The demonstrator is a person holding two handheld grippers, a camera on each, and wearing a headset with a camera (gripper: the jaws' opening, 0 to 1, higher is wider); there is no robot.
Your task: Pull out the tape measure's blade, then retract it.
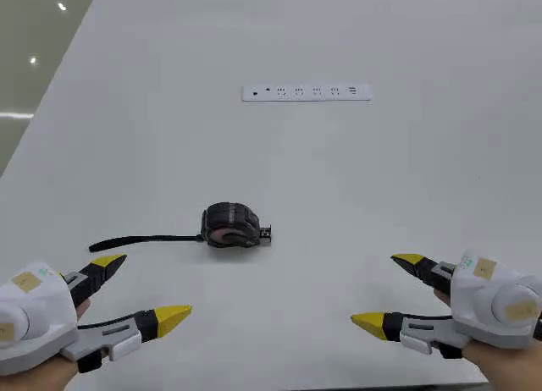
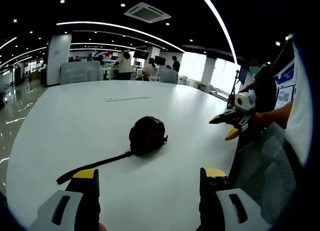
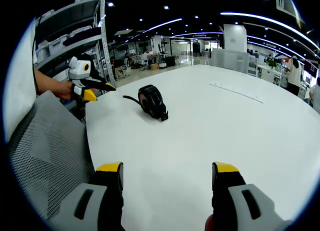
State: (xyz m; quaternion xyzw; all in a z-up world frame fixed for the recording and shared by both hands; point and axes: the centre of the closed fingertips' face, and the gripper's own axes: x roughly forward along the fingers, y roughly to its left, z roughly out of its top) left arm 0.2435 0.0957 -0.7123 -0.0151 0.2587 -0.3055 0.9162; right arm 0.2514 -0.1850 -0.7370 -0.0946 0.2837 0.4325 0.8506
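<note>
A black tape measure [image 1: 229, 226] lies on the white table [image 1: 339, 171], its blade tip [image 1: 265, 233] at the right and a black wrist strap [image 1: 135, 240] trailing left. My left gripper [image 1: 142, 287] is open at the near left, short of the strap. At the near right my right gripper [image 1: 389, 289] is open too, well clear of the case. The left gripper view has the tape measure [image 2: 146, 135] ahead of my open left gripper [image 2: 150, 174], with the right gripper [image 2: 226, 127] beyond. In the right gripper view the tape measure [image 3: 153, 101] lies ahead of my right gripper [image 3: 168, 169].
A white power strip [image 1: 306, 92] lies flat at the far middle of the table. The table's left edge [image 1: 51, 95] runs diagonally beside a glossy floor. A mesh chair [image 3: 50, 156] stands at the near edge. People stand in the far background.
</note>
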